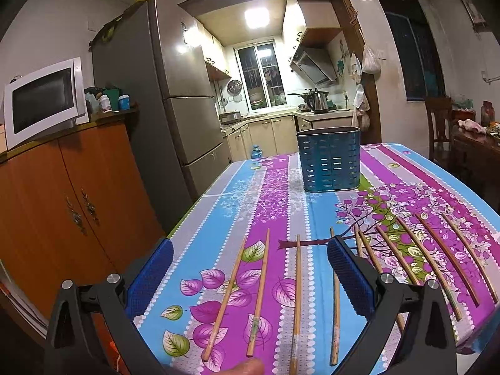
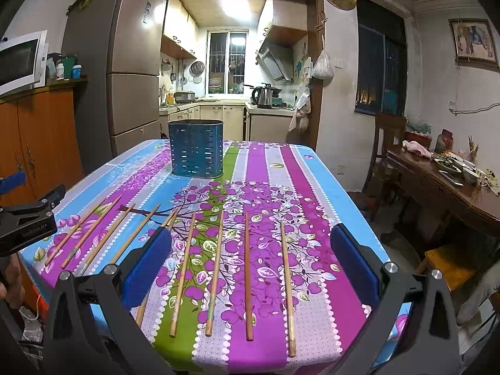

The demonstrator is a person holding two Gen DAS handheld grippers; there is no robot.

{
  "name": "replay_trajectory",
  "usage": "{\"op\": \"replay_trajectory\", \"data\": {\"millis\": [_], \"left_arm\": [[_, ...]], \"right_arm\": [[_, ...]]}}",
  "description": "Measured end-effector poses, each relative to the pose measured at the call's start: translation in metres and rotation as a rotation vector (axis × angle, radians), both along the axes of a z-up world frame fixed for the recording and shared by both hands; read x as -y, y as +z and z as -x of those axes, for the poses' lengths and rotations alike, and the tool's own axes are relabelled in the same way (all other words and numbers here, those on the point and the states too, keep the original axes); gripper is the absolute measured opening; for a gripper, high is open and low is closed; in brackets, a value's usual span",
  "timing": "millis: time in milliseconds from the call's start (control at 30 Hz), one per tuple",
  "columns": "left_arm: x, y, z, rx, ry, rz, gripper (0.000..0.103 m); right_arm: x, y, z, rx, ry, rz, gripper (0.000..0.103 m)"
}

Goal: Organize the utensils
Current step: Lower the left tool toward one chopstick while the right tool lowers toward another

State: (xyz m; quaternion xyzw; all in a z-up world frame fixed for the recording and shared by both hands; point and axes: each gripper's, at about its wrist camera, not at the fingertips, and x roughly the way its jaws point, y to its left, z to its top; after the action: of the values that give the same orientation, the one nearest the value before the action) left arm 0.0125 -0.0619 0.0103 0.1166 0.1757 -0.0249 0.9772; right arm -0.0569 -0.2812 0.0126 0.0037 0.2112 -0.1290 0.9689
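Several wooden chopsticks [image 1: 258,293] lie side by side in a row on the flowered tablecloth [image 1: 275,187], near its front edge; they also show in the right wrist view [image 2: 248,278]. A blue slotted utensil holder [image 1: 328,159] stands upright and empty-looking further back; it also shows in the right wrist view [image 2: 196,148]. My left gripper [image 1: 250,268] is open above the left chopsticks, holding nothing. My right gripper [image 2: 251,256] is open above the right chopsticks, holding nothing. The left gripper's black body [image 2: 28,218] shows at the left edge of the right wrist view.
An orange cabinet [image 1: 62,206] with a microwave [image 1: 43,103] stands left of the table, beside a fridge [image 1: 175,93]. A dark side table [image 2: 443,187] with dishes and a chair stands to the right. A kitchen lies behind.
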Motion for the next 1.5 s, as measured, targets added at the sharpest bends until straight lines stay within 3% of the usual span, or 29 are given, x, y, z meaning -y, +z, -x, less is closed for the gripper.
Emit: {"op": "replay_trajectory", "data": {"millis": [300,467,567,633,767,867,1000,1100,1233,1333,1433,1500], "left_arm": [[-0.024,0.002,-0.001,-0.017,0.015,0.015,0.099],[-0.1,-0.005,-0.003,-0.059,0.084,0.054,0.099],[-0.141,-0.015,0.004,-0.126,0.041,0.138,0.098],[-0.151,-0.025,0.014,-0.14,0.004,0.141,0.098],[-0.13,-0.051,0.034,-0.175,-0.105,0.03,0.098],[-0.11,-0.059,0.046,-0.143,-0.167,-0.02,0.098],[-0.102,-0.069,0.041,-0.162,-0.186,-0.025,0.097],[-0.103,-0.075,0.034,-0.185,-0.195,-0.033,0.088],[-0.104,-0.085,0.024,-0.216,-0.196,-0.031,0.077],[-0.102,-0.085,0.027,-0.209,-0.221,-0.017,0.077],[-0.097,-0.082,0.035,-0.19,-0.264,-0.023,0.077],[-0.094,-0.085,0.036,-0.191,-0.27,-0.038,0.077]], "right_arm": [[-0.001,0.002,0.001,0.01,-0.004,0.002,0.098],[0.0,-0.003,0.012,0.014,-0.001,0.036,0.098],[0.003,-0.013,0.016,-0.009,0.008,0.061,0.098],[0.004,-0.021,0.017,-0.034,0.017,0.076,0.098],[0.002,-0.032,0.022,-0.084,0.046,0.064,0.098],[-0.002,-0.036,0.026,-0.098,0.053,0.071,0.098],[-0.012,-0.041,0.029,-0.109,0.063,0.116,0.098],[-0.016,-0.045,0.031,-0.12,0.065,0.146,0.098],[-0.008,-0.047,0.032,-0.142,0.059,0.075,0.098],[-0.004,-0.048,0.034,-0.144,0.065,0.042,0.098],[-0.008,-0.049,0.036,-0.143,0.089,0.028,0.087],[-0.011,-0.051,0.036,-0.146,0.113,0.02,0.073]]}}
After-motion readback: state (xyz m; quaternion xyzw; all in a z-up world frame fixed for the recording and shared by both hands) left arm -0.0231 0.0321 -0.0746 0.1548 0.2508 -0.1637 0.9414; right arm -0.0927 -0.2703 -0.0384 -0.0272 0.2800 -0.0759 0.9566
